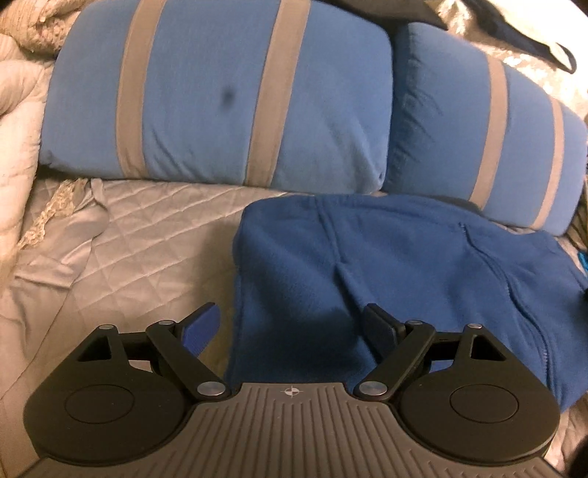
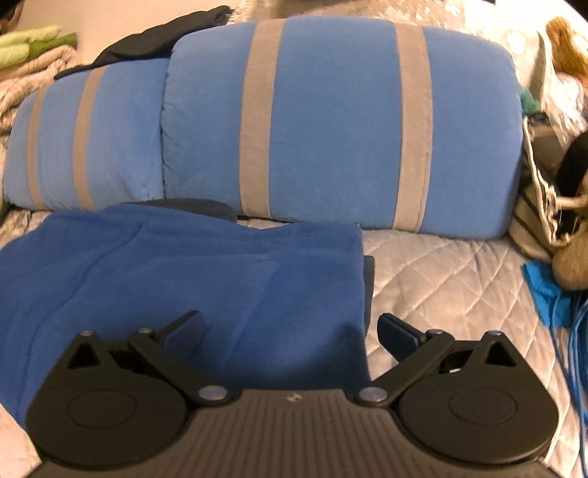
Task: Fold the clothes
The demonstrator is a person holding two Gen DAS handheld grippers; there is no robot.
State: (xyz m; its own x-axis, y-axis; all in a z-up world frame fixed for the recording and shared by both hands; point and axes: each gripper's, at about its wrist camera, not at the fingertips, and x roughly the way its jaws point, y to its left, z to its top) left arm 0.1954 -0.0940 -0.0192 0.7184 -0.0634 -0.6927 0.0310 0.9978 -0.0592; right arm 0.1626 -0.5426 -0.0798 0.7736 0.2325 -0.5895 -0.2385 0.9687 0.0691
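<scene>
A dark blue fleece garment (image 1: 386, 264) lies folded flat on the grey quilted bedspread (image 1: 147, 228). My left gripper (image 1: 290, 323) is open and empty, straddling the garment's left edge near its near corner. The same garment shows in the right wrist view (image 2: 191, 268). My right gripper (image 2: 290, 327) is open and empty, straddling the garment's right edge, with the right finger over the bedspread (image 2: 441, 279).
Two light blue pillows with grey stripes (image 1: 228, 95) (image 2: 338, 125) lie just behind the garment. A dark garment (image 2: 158, 33) lies behind the pillows. A striped bag (image 2: 540, 206) and blue cords (image 2: 573, 331) sit at the right. A cream blanket (image 1: 18, 110) lies at the left.
</scene>
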